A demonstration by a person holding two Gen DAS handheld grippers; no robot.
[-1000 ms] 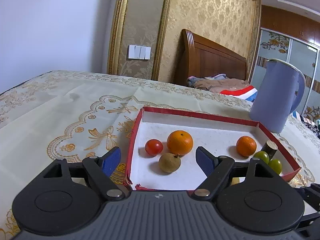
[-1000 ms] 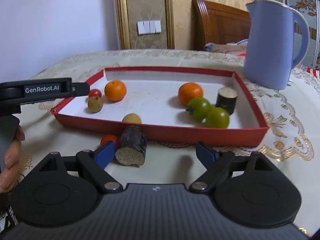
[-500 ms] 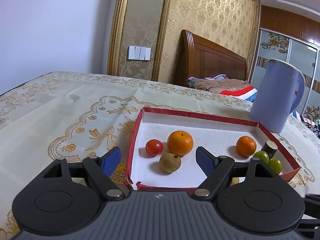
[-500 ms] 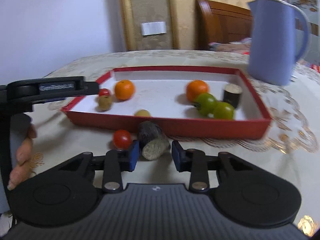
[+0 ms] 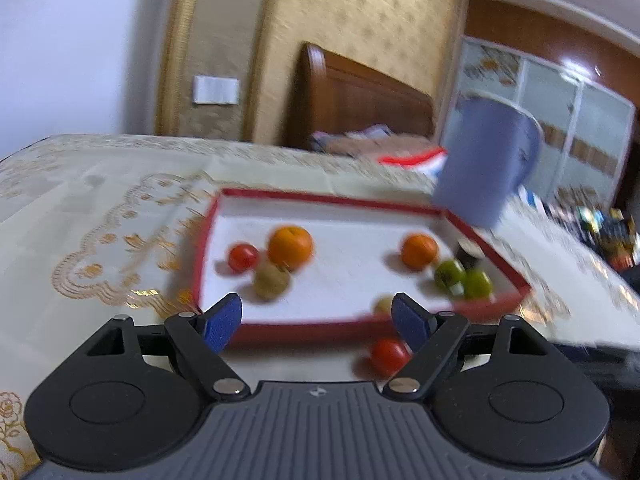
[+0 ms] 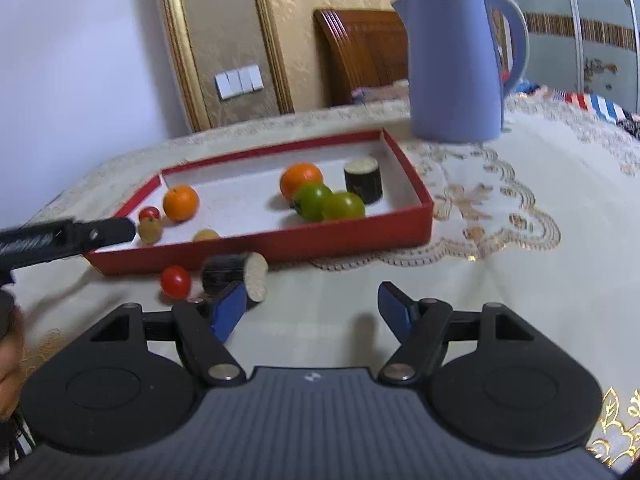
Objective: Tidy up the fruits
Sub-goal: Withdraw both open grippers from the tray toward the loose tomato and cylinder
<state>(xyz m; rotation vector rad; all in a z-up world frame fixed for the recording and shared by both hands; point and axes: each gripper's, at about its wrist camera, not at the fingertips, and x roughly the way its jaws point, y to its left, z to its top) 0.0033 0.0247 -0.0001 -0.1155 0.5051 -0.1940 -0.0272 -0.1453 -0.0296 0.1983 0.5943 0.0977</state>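
While the right hand-held gripper point(image 6: 310, 307), its jaws just reopened and empty, is held by the dark cylinder point(image 6: 234, 273) and red tomato point(image 6: 176, 281) on the bench point(image 6: 500, 280) before the red tray point(image 6: 360, 236), the left hand-held gripper point(image 5: 318, 322) is kept wide, empty.

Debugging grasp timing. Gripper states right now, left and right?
Left gripper: open, holding nothing.
Right gripper: open, jaws have just been opening; nothing between them, dark cane piece lies by its left finger on the tablecloth.

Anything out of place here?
Yes. A red tomato and a dark cut stub, tipped on its side, lie on the cloth just outside the red tray, while the other fruit sits inside. Its twin stub stands upright in the tray.
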